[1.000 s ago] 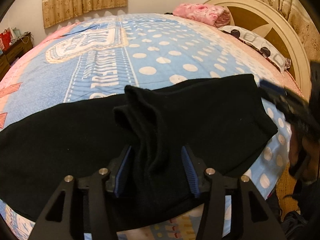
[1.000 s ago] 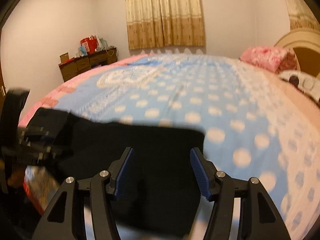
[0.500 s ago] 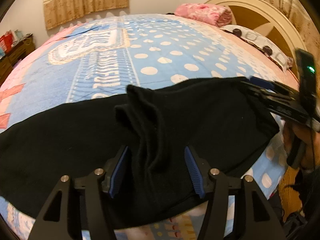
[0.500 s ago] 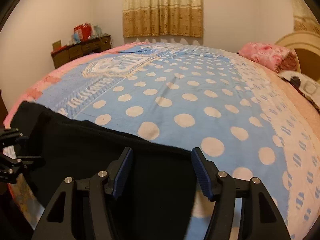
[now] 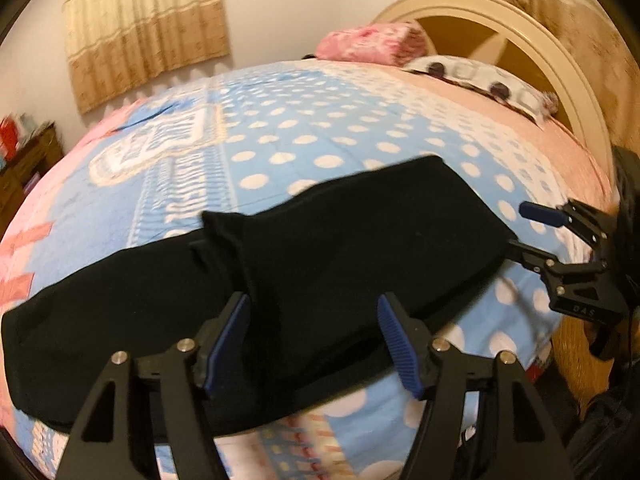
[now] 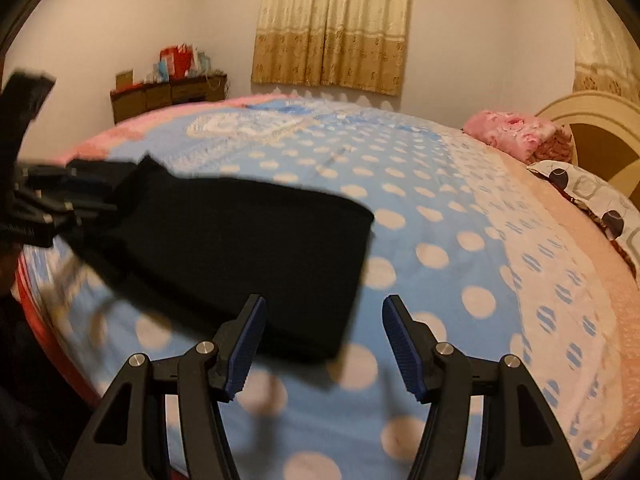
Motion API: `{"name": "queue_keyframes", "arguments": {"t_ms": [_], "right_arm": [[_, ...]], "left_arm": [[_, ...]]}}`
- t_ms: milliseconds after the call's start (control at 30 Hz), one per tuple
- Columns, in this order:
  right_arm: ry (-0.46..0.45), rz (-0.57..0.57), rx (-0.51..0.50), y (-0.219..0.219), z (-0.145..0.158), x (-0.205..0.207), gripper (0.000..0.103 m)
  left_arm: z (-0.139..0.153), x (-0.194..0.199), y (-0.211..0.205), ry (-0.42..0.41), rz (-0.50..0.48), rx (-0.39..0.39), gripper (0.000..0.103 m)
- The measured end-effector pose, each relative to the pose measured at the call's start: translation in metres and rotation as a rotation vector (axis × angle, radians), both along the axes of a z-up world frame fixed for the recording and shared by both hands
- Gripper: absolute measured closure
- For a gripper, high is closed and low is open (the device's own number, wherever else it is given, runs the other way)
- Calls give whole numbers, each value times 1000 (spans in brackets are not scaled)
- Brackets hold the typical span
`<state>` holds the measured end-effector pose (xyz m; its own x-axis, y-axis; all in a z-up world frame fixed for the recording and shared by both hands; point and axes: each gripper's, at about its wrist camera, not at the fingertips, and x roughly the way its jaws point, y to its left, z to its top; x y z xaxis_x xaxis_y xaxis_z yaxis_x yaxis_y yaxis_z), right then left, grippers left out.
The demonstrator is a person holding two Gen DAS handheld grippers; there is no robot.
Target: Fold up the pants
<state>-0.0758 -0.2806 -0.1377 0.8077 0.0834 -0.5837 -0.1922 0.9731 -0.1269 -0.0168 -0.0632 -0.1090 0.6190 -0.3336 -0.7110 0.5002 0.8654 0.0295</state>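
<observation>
I have the black pants (image 5: 320,264) lying across the near edge of the polka-dot bedspread (image 5: 304,148), a raised ridge of cloth bunched at the middle. My left gripper (image 5: 314,338) is spread wide astride that ridge and my right gripper (image 6: 324,344) is spread at the end corner, neither pinching anything. I judge the good move is to close low on both layers and lift evenly.

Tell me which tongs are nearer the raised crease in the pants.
Left. The left tongs straddle the crease, open; the right tongs sit open at the pants end, away from it.
</observation>
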Motion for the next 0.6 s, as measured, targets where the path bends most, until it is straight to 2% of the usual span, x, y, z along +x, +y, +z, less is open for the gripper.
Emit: {"name": "queue_keyframes", "arguments": {"t_ms": [67, 133, 200, 267, 333, 400, 500, 600], "right_arm": [[21, -9, -1, -4, -6, -2, 43], [32, 2, 7, -5, -10, -2, 54], [29, 9, 0, -4, -13, -1, 58], [33, 28, -10, 0, -17, 3, 69], [24, 41, -28, 5, -20, 4, 81], [24, 48, -34, 5, -21, 4, 88], [45, 59, -30, -2, -21, 2, 91], [60, 69, -52, -3, -22, 1, 91]], "left_arm": [[-4, -2, -6, 1, -27, 6, 35], [-13, -1, -13, 29, -60, 21, 35], [-21, 1, -18, 54, -70, 39, 35], [-23, -3, -22, 36, -75, 61, 36], [-22, -8, -24, 30, -84, 73, 43], [-24, -7, -23, 54, -81, 81, 44], [-26, -5, -18, 74, -65, 82, 43], [-21, -3, -3, 110, -34, 45, 43]]}}
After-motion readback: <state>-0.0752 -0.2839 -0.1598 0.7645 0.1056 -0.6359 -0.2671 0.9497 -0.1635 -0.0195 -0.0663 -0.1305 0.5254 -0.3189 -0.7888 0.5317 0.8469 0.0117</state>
